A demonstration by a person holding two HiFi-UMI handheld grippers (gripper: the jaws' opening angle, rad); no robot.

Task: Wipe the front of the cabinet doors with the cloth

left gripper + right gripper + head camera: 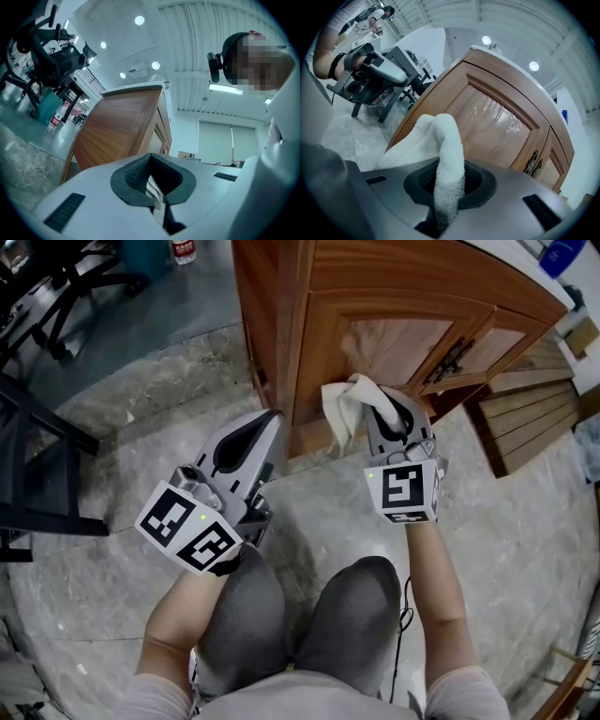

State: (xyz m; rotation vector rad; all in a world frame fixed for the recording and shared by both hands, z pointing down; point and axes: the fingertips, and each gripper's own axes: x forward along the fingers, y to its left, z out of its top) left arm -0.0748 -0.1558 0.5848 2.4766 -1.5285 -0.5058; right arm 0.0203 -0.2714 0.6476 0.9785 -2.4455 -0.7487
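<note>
The right gripper's (pixel 449 176) fingers (pixel 423 180) are closed on a fold of the white cloth (pixel 440 140). The cloth stands up between them in a thick loop, with its loose end spilling off to the left. Just beyond the loop is the left cabinet door (pixel 487 126), a glossy panel in a raised wooden frame. The head view does not show for certain whether the cloth is touching it. The dark metal handles (pixel 533 164) sit farther right, where the two doors meet.

The left gripper (pixel 150 176) is held low beside the cabinet's side wall. Its fingers (pixel 136 171) are together at the tips and hold nothing.

To wipe well, the bulging loop rather than the hard fingertips should probably meet the wood. It should be pressed flat and drawn in overlapping strokes across the panel and along the frame's grooves. The grip likely needs to stay firm so the fold does not slip out. Near the handles, the loose end could snag.
</note>
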